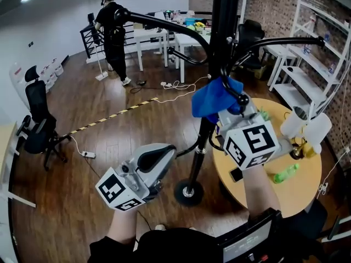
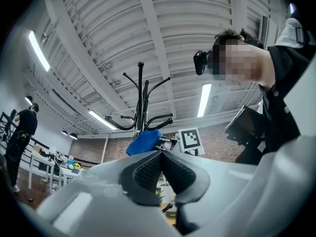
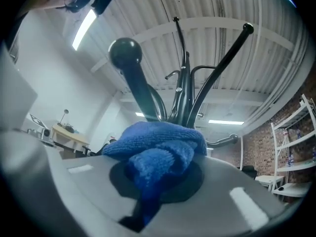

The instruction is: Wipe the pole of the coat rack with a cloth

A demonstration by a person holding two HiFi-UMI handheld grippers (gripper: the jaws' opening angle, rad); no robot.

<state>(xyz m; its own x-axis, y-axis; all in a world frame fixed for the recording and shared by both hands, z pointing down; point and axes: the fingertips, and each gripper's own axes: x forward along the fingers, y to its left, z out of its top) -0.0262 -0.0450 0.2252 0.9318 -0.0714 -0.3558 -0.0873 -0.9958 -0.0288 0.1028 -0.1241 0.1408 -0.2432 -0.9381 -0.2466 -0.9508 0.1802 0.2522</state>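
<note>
The coat rack pole (image 1: pixel 222 32) runs off the top edge of the head view, so its upper end can't be seen there. The cloth (image 1: pixel 214 98) covers the stretch of pole behind it and hides the tips of the right gripper (image 1: pixel 237 113). In the right gripper view it fills the gap between the jaws. The clutter on the far desks (image 1: pixel 189 22) is too small to name.
</note>
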